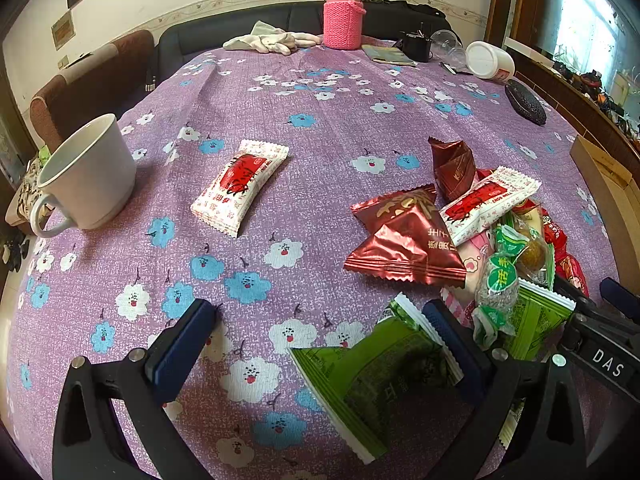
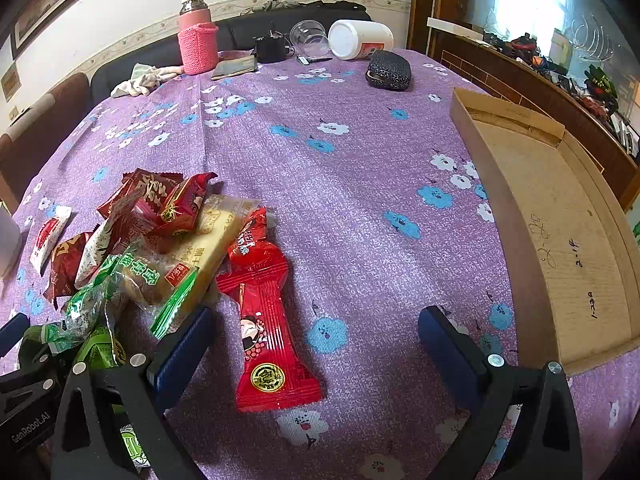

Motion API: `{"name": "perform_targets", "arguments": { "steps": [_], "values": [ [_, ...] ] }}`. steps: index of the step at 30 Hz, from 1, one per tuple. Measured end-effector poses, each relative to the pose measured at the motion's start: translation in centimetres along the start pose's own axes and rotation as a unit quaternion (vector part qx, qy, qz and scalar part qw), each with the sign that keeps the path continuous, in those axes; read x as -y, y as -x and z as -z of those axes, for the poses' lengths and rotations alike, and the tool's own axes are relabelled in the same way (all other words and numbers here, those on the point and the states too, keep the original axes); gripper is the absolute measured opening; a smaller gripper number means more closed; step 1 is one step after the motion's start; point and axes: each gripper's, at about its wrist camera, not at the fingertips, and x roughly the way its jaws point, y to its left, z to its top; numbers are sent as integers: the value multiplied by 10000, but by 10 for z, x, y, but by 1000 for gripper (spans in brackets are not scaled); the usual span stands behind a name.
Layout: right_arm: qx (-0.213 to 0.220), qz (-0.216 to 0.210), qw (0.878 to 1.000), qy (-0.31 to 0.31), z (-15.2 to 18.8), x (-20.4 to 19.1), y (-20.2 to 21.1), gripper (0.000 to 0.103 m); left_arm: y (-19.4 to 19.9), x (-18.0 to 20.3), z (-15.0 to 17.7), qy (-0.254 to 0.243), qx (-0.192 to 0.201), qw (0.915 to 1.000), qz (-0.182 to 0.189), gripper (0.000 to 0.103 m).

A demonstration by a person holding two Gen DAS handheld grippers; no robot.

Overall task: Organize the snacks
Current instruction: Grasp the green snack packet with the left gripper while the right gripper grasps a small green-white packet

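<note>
The snack pile (image 1: 480, 232) lies on the counter (image 1: 320, 120), which wears a purple flowered cloth. The left hand-held gripper (image 1: 320, 328) is spread wide and holds nothing; a green packet (image 1: 376, 376) at the pile's near edge lies between its fingers, against the right one. One white-and-red packet (image 1: 240, 186) rests apart from the pile, between it and the white mug (image 1: 90, 178). The right hand-held gripper (image 2: 316, 332) is also released, with a long red packet (image 2: 268, 336) from the pile's edge between its fingers, untouched. The cardboard tray (image 2: 568, 220) sits well apart from the pile, on its far side from the mug.
</note>
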Motion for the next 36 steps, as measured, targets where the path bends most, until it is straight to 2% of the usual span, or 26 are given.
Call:
{"name": "perform_targets", "arguments": {
  "steps": [10, 13, 15, 17, 19, 21, 22, 24, 27, 28, 29, 30, 33, 36],
  "values": [
    [2, 14, 10000, -3, 0, -3, 3, 102, 4, 1, 2, -102, -39, 9999, 57, 103],
    [-136, -355, 9984, 429, 0, 3, 4, 102, 10, -5, 3, -42, 0, 9999, 139, 102],
    [-227, -658, 9949, 736, 2, 6, 8, 101, 16, -10, 3, 66, 45, 9996, 269, 97],
    [-169, -846, 9915, 974, 7, 13, 21, 94, 24, -18, 4, 195, 34, 9989, 431, 83],
    [-17, -1206, 9857, 1174, 14, 19, 37, 94, 30, -23, 7, 231, -17, 9976, 649, 76],
    [143, -1826, 9766, 1131, 21, 31, 57, 93, 38, -24, 9, 172, -20, 9957, 914, 69],
    [212, -1922, 9742, 1164, 24, 32, 62, 91, 44, -22, 11, 60, -1, 9940, 1089, 66],
    [353, -2010, 9686, 1421, 32, 33, 74, 75, 61, -11, 15, -284, 148, 9908, 1314, 63],
    [438, -2192, 9635, 1470, 38, 40, 82, 66, 80, 6, 21, -739, 370, 9869, 1383, 63],
    [461, -2290, 9610, 1482, 41, 41, 84, 64, 82, 9, 22, -874, 421, 9868, 1300, 57],
    [480, -2321, 9600, 1493, 43, 43, 86, 58, 82, 10, 21, -959, 450, 9869, 1215, 48],
    [483, -2354, 9587, 1521, 43, 44, 86, 53, 80, 8, 20, -991, 456, 9873, 1157, 44],
    [402, -2507, 9552, 1518, 46, 46, 88, 52, 72, -6, 11, -871, 426, 9885, 1162, 42],
    [231, -2708, 9516, 1434, 46, 45, 84, 52, 61, -10, 4, -1035, 371, 9876, 1119, 42]
  ]
}}
